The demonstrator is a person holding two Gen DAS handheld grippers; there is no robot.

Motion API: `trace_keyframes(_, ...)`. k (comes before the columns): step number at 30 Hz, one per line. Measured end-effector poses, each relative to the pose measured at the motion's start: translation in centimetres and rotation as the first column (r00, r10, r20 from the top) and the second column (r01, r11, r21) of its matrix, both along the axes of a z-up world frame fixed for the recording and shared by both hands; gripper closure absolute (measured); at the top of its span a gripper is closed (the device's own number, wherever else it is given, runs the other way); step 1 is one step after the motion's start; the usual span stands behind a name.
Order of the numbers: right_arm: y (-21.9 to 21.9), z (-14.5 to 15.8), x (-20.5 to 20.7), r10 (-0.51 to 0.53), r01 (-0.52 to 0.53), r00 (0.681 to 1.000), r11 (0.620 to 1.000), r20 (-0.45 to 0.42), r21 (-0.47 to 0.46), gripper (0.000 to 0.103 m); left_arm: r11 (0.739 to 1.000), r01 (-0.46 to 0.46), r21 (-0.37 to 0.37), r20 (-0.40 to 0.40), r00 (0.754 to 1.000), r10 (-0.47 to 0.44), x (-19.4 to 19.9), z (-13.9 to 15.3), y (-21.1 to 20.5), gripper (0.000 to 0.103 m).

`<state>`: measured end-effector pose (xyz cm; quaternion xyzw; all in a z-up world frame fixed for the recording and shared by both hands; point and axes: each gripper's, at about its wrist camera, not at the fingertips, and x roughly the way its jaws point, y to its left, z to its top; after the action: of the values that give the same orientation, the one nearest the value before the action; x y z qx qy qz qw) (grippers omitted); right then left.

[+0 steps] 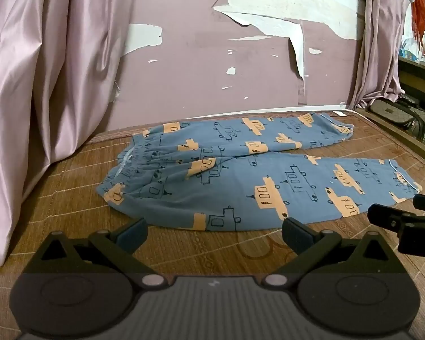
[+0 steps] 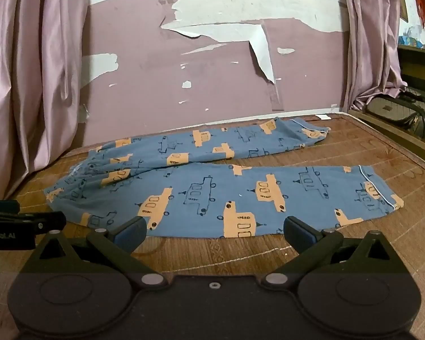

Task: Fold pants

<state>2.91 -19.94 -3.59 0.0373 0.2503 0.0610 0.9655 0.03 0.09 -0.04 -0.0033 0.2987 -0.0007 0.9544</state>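
Observation:
Blue pants (image 1: 235,181) printed with orange and outlined vehicles lie spread flat on a brown woven mat (image 1: 70,198), waistband to the left, both legs running right. They also show in the right wrist view (image 2: 212,192). My left gripper (image 1: 214,233) is open and empty, just short of the near leg's front edge. My right gripper (image 2: 214,232) is open and empty, also just short of that edge, further right along the leg. The right gripper shows in the left wrist view (image 1: 396,215) at the right edge; the left gripper shows in the right wrist view (image 2: 22,221) at the left edge.
A pink wall with peeling paint (image 1: 212,56) stands right behind the pants. Pink satin curtains hang at the left (image 1: 42,70) and right (image 1: 382,42). A wooden bed frame edge (image 1: 396,130) and dark bags lie to the right.

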Motion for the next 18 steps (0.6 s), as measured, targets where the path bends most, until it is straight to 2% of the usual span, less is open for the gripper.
trace_keyframes(18, 0.28, 0.0, -0.04, -0.003, 0.003, 1.0, 1.0, -0.002, -0.004, 0.0, 1.0, -0.004, 0.004, -0.01, 1.0, 0.004, -0.08, -0.25, -0.13, 0.0)
